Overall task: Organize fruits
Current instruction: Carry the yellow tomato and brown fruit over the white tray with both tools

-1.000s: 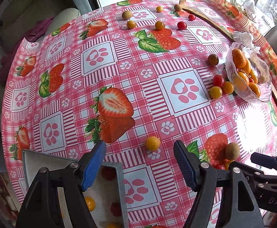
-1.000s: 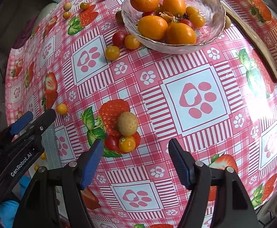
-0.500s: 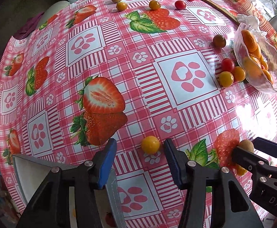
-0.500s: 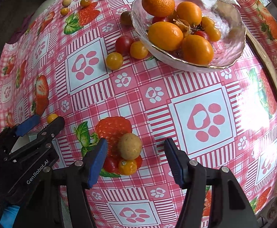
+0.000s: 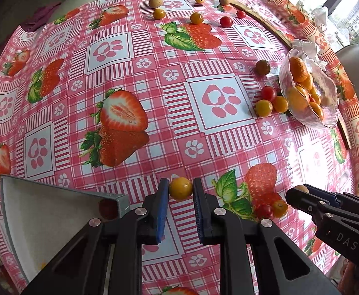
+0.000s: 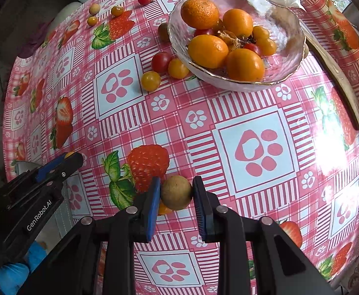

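Observation:
My left gripper (image 5: 180, 189) is shut on a small yellow tomato (image 5: 180, 188) that rests on the tablecloth. My right gripper (image 6: 176, 191) is shut on a round brown fruit (image 6: 176, 192), also at table level; an orange tomato (image 6: 164, 209) peeks out under it. The right gripper shows in the left wrist view (image 5: 300, 195) beside a red tomato (image 5: 265, 211) and an orange tomato (image 5: 279, 208). A glass bowl (image 6: 287, 49) holds oranges and small tomatoes.
A grey-rimmed tray (image 5: 51, 211) lies at the near left, with a red fruit (image 5: 107, 209) at its corner. Three tomatoes (image 6: 164, 70) sit beside the bowl. Several fruits (image 5: 194, 17) lie at the far edge by a wooden back scratcher (image 5: 260, 17).
Both grippers moved forward and down, and closed from wide open: the left onto the yellow tomato, the right onto the brown fruit.

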Demonstrator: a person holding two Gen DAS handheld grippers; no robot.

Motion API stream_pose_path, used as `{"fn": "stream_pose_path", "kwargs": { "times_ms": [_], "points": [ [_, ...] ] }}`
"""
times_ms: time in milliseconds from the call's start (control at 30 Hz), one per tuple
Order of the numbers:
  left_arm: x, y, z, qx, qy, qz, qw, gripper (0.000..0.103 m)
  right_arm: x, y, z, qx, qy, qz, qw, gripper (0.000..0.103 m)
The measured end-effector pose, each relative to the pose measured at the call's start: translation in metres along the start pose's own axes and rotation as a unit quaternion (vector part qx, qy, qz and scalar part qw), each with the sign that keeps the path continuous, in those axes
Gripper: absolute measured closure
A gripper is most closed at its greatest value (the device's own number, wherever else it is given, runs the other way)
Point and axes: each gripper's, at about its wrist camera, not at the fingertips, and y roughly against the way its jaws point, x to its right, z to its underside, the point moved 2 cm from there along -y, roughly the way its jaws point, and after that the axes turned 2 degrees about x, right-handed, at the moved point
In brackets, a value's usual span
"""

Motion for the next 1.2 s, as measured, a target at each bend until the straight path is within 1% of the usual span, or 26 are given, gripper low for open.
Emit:
{"fn": "stream_pose_path", "kwargs": {
  "times_ms": [200, 367, 433, 600, 767, 967, 1200],
  "points": [
    [0.004, 0.025, 0.032, 0.009, 0.006, 0.013, 0.9999, 0.082, 0.014, 0.011, 0.017, -0.001, -0.01, -0.011, 1.0, 0.074],
    [0.0, 0.046, 0.055, 0.013, 0.01, 0.013, 0.9998, 0.082, 0.027, 0.022, 0.034, -0.004, -0.003, -0.013, 1.0, 0.074],
    [0.001, 0.049, 0.064, 0.01, 0.014, 0.015, 0.9997, 0.082, 0.03, 0.026, 0.041, -0.006, 0.001, -0.013, 1.0, 0.074],
    [-0.009, 0.062, 0.091, 0.004, 0.026, 0.011, 0.9996, 0.082, 0.034, 0.037, 0.062, -0.009, 0.012, -0.012, 1.0, 0.074],
    [-0.017, 0.076, 0.115, 0.004, 0.042, 0.002, 0.9991, 0.082, 0.031, 0.047, 0.077, -0.01, 0.023, -0.014, 1.0, 0.074],
    [-0.033, 0.087, 0.139, 0.007, 0.071, -0.005, 0.9975, 0.082, 0.019, 0.055, 0.089, -0.013, 0.051, -0.008, 0.999, 0.074],
    [-0.055, 0.091, 0.158, 0.012, 0.102, -0.009, 0.9947, 0.082, -0.009, 0.055, 0.1, -0.021, 0.089, -0.004, 0.996, 0.074]
  ]
}}
